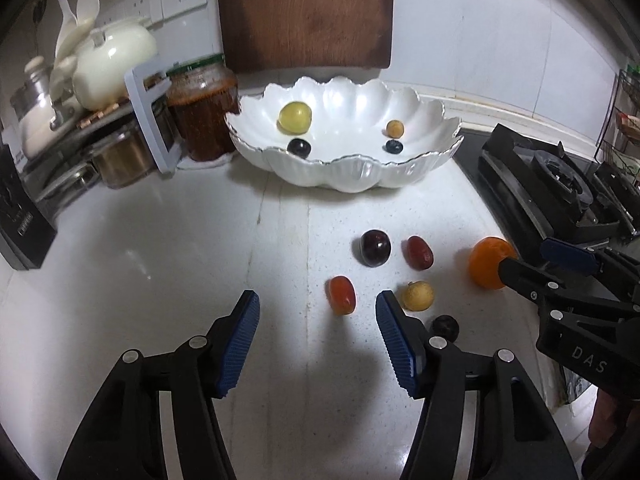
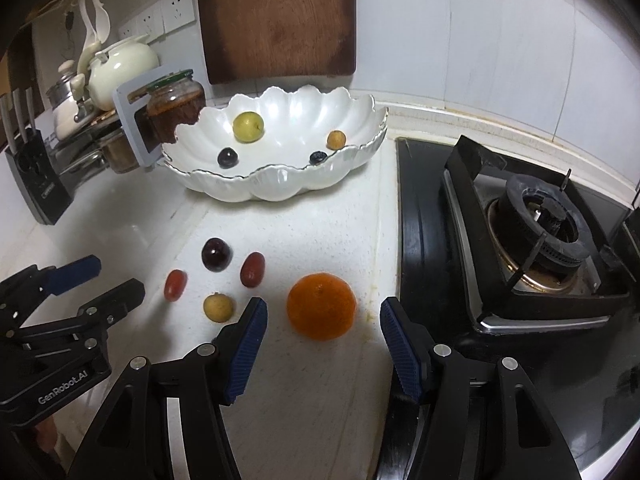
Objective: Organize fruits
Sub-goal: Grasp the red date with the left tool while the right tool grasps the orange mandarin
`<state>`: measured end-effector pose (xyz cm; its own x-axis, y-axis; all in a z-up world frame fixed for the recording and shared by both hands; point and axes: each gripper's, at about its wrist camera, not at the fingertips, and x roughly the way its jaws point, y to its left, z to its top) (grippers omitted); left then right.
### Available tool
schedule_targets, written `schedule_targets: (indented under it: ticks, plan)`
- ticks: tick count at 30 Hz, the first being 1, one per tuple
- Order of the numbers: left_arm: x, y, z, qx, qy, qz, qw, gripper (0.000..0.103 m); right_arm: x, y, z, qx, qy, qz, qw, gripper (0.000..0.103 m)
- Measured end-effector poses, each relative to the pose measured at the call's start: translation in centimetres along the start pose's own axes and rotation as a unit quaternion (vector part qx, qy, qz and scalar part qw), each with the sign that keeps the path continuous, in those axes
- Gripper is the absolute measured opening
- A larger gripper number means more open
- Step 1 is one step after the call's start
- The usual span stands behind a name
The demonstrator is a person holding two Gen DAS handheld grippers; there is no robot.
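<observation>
A white scalloped bowl point(image 1: 436, 112) point(image 2: 352, 108) stands at the back of the counter and holds a green grape point(image 1: 295, 117), a dark grape point(image 1: 299, 147), a small tan fruit point(image 1: 395, 128) and a blueberry point(image 1: 393, 146). Loose on the counter lie a dark plum point(image 1: 374, 247), a red date point(image 1: 420, 252), a red cherry tomato point(image 1: 342, 294), a tan fruit point(image 1: 418, 296), a dark grape point(image 1: 445, 327) and an orange point(image 2: 321, 306). My left gripper point(image 1: 316, 336) is open and empty, just short of the tomato. My right gripper point(image 2: 322, 342) is open, its jaws on either side of the orange.
A gas stove point(image 2: 536, 232) fills the right side. A wooden cutting board point(image 1: 304, 12) leans on the tiled wall behind the bowl. A sauce jar point(image 1: 202, 114), a rack with pots and a teapot point(image 1: 112, 66), and a knife block point(image 2: 38, 184) crowd the left.
</observation>
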<state>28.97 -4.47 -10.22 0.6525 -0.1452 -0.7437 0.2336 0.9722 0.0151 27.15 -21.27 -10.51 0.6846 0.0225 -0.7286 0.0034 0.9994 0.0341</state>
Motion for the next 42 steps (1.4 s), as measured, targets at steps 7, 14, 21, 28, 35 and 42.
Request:
schedule_targets:
  ticks: [7, 14, 21, 28, 35, 42]
  plan:
    - [1.7, -0.1, 0.0, -0.003, 0.012, -0.003, 0.9999, 0.054, 1.3, -0.1, 0.0, 0.000, 0.009, 0.001, 1.000, 0.060]
    - [3.1, -0.1, -0.1, -0.004, 0.024, -0.005, 0.9997, 0.049, 2.2, -0.3, 0.0, 0.001, 0.020, 0.001, 1.000, 0.060]
    - [4.1, -0.3, -0.1, -0.015, 0.034, -0.016, 0.9992, 0.040, 2.9, -0.1, -0.1, -0.001, 0.023, 0.005, 1.000, 0.060]
    - [4.6, -0.8, 0.1, -0.012, 0.031, -0.019, 0.9993, 0.031, 3.5, -0.3, -0.1, 0.000, 0.028, 0.009, 1.000, 0.060]
    - [4.9, -1.1, 0.2, -0.008, 0.029, -0.021, 0.9993, 0.020, 3.8, -0.3, -0.2, -0.003, 0.031, 0.007, 0.999, 0.053]
    - [5.1, -0.8, 0.0, -0.015, 0.031, -0.028, 0.9990, 0.017, 3.8, 0.0, -0.2, -0.009, 0.032, 0.012, 0.999, 0.046]
